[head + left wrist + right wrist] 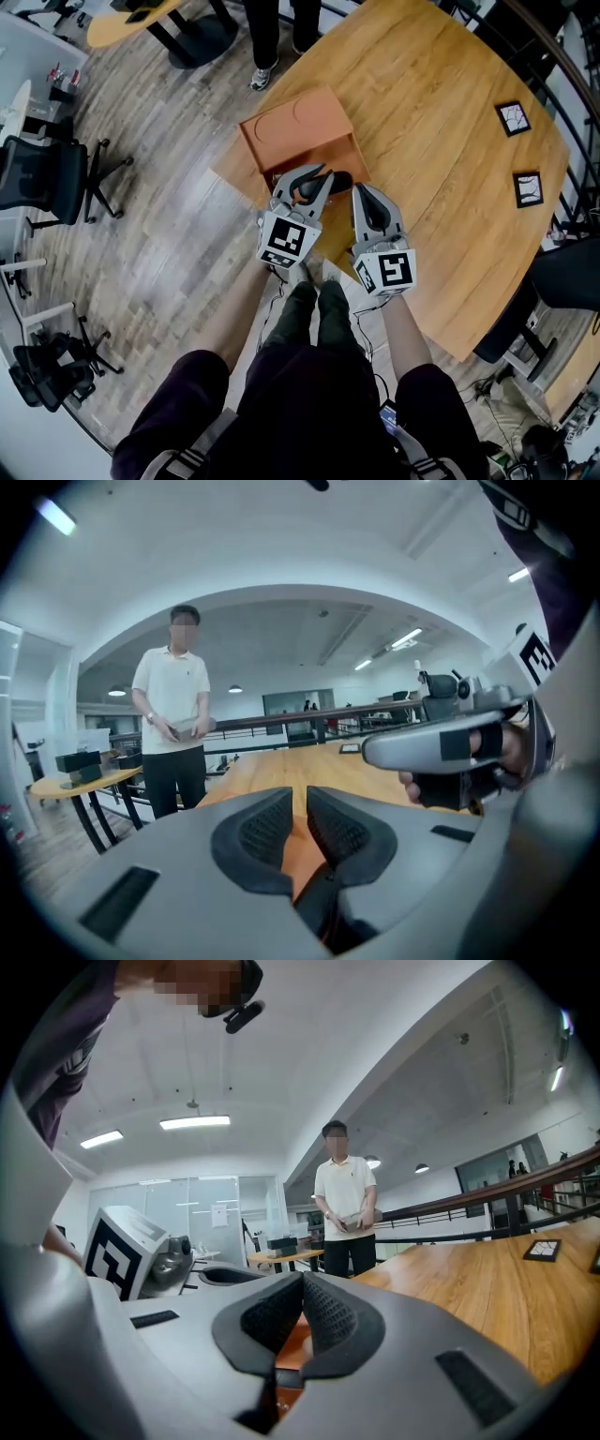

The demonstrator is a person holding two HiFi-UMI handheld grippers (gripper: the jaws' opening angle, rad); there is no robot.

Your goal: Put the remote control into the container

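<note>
An orange container (298, 129) sits near the left edge of the wooden table (441, 141). A dark elongated thing, apparently the remote control (338, 180), lies at the container's near right corner; I cannot tell how far inside it is. My left gripper (309, 172) hovers just left of it, its pads (270, 825) a thin slit apart with nothing between them. My right gripper (365, 189) is just right of the remote. The right gripper's pads (328, 1312) meet at the tips and hold nothing. The orange container floor (305, 855) shows below the left jaws.
Two small black-framed squares (512, 118) (528, 188) lie at the table's right side. A person in a white shirt (344, 1206) stands beyond the table's far end, holding something. Office chairs (47, 178) stand on the floor to the left.
</note>
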